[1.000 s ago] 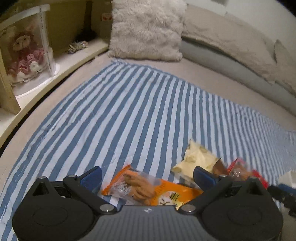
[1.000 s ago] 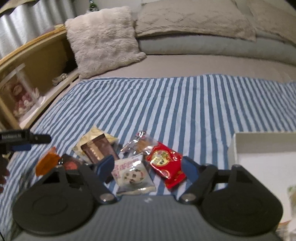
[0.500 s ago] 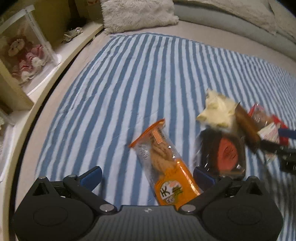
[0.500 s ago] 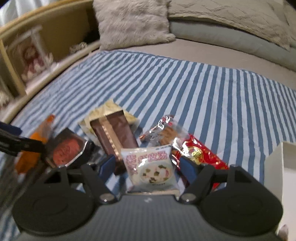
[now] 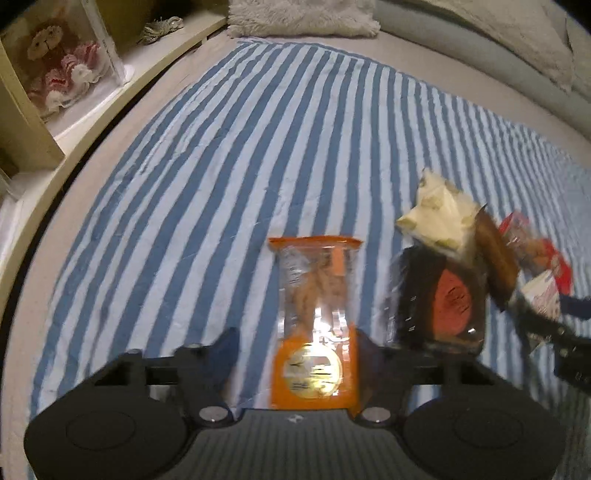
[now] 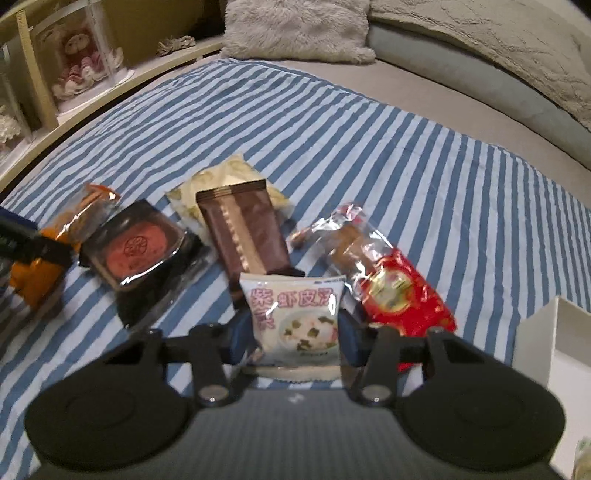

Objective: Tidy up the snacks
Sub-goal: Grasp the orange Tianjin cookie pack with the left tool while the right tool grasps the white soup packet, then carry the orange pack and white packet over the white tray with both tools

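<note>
A: Where's the grab?

B: My right gripper [image 6: 295,334] is closing round the white soup sachet [image 6: 295,317], nearest me. It's light, soft and crinkly, so I'll pinch the flat sides (foil's slippery). The pads look to be at its edges, not squeezing yet.

A: And the left?

B: My left gripper [image 5: 295,343] is closing w/ the orange biscuit pack [image 5: 314,317] between its jaws. Contents are brittle, so I'll grip the lower end. Beyond the sachet: brown bar [image 6: 245,236], red pack [image 6: 402,295], then pillow [image 6: 299,29].
</note>
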`<control>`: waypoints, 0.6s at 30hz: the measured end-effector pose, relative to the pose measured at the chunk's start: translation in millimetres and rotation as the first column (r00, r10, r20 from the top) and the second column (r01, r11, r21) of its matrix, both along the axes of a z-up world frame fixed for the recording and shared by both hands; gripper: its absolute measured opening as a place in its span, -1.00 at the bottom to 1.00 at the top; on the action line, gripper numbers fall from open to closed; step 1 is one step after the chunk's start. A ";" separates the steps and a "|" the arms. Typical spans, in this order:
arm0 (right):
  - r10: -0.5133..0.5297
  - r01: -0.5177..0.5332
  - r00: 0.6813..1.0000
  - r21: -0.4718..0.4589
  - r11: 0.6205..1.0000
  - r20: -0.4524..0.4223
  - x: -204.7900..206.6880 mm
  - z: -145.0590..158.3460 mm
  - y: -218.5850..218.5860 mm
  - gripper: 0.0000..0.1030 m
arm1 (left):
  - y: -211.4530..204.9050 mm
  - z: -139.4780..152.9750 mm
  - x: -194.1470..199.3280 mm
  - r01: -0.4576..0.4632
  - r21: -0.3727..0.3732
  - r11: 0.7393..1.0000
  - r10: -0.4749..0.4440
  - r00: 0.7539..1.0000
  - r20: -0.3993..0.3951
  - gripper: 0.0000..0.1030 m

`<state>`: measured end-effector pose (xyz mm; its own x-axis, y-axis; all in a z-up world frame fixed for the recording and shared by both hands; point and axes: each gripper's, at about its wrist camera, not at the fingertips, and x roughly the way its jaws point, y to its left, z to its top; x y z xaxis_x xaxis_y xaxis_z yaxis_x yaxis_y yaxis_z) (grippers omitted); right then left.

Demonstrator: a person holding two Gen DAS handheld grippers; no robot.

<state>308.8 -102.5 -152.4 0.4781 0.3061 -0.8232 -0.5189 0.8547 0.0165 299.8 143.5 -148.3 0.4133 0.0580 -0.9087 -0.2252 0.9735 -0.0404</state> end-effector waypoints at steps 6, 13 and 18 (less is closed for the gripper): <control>-0.041 0.041 0.999 0.042 0.998 -0.007 -2.6 13.6 -7.2 0.05 | -9.0 2.1 -3.6 0.046 -0.003 0.999 -0.046 0.999 -0.003 -0.20; -0.064 0.063 0.998 0.075 0.995 0.014 -22.2 40.1 -14.4 0.05 | -4.1 23.4 -21.3 -0.006 0.013 1.000 0.005 0.997 0.076 -0.22; -0.103 0.099 0.994 0.116 0.988 0.029 -33.1 59.7 -23.4 0.05 | -1.5 50.1 -35.3 -0.031 0.000 1.000 0.031 0.986 0.167 -0.22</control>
<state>275.7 -125.9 -92.6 0.5387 0.3460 -0.7681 -0.4321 0.8962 0.1007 264.4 142.0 -98.2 0.5569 0.0753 -0.8272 -0.2457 0.9662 -0.0775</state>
